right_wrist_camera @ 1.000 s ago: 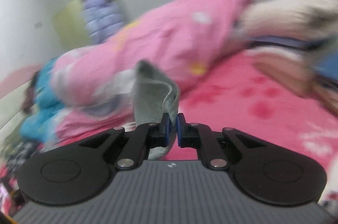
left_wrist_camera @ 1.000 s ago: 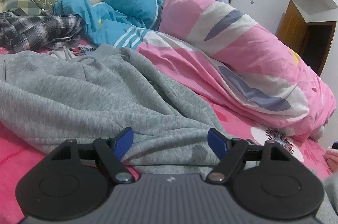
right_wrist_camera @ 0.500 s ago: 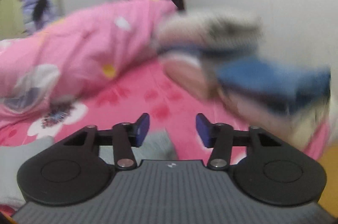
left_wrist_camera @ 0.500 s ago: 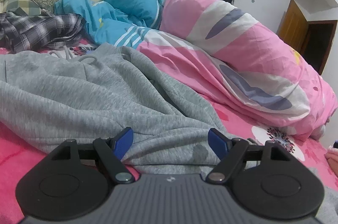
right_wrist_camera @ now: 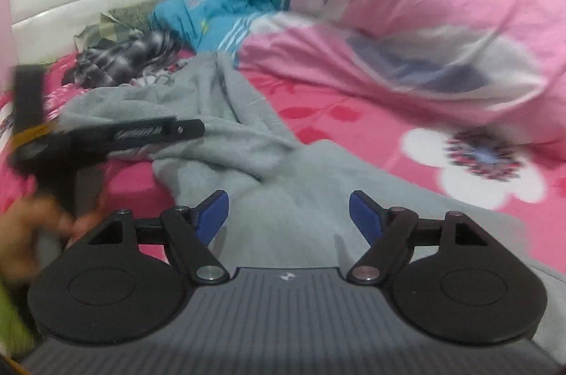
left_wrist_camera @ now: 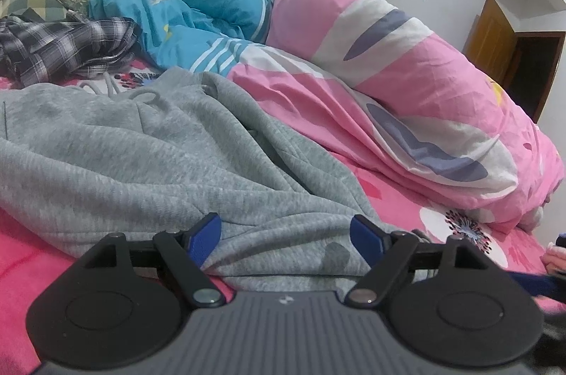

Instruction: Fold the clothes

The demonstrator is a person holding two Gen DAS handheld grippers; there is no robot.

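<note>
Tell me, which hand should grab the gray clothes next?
Probably the left. The left gripper sits open right at the hem of the gray sweatpants, cloth lying between its fingers. The right gripper is over the cloth too, but its view is blurred and its fingers are opening.

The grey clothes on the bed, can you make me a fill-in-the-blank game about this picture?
1. The crumpled garment lying in front of both grippers is ____ in colour.
2. The checked cloth beyond it is black and ____.
3. The big quilt beside the garment is mostly ____.
4. The flowered sheet has a large ____ flower printed on it.

Missing words: grey; white; pink; white
</note>
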